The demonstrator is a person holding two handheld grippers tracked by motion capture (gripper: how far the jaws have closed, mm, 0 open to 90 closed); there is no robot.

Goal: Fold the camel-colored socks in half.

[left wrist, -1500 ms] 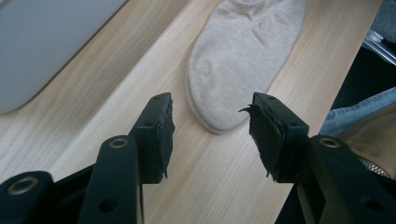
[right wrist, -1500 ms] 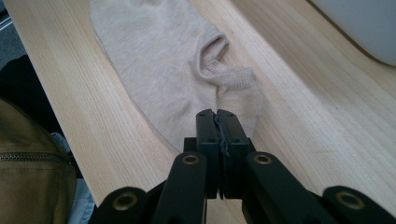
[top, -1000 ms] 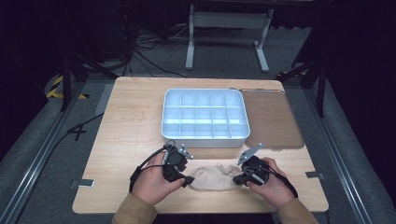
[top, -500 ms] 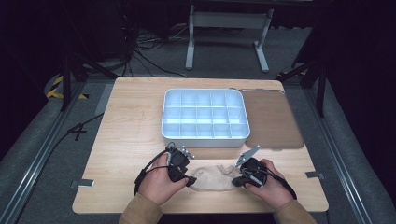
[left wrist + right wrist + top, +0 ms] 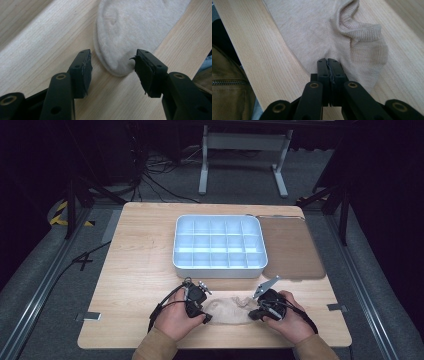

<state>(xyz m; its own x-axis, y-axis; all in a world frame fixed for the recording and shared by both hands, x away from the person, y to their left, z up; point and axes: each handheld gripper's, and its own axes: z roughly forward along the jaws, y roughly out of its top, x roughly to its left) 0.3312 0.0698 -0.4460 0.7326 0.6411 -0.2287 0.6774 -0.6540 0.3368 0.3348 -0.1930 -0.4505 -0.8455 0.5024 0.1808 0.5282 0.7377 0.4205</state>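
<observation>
A table (image 5: 140, 250) fills the middle of the high view, with a tray (image 5: 219, 245) at centre. Low in the frame a sock (image 5: 227, 311) lies flat between both grippers. The right gripper (image 5: 328, 65) pinches what seems the sock's edge. The left gripper (image 5: 112, 65) gapes, the sock's rounded end between its pads, untouched.

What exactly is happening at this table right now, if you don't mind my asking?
A person is working on a beige sock lying flat near the front edge of the wooden table, with a gripper in each hand. The right gripper is shut on the sock's edge near its cuff. The left gripper is open, its jaws either side of the rounded toe end without pressing on it. A white compartment tray sits behind.
</observation>
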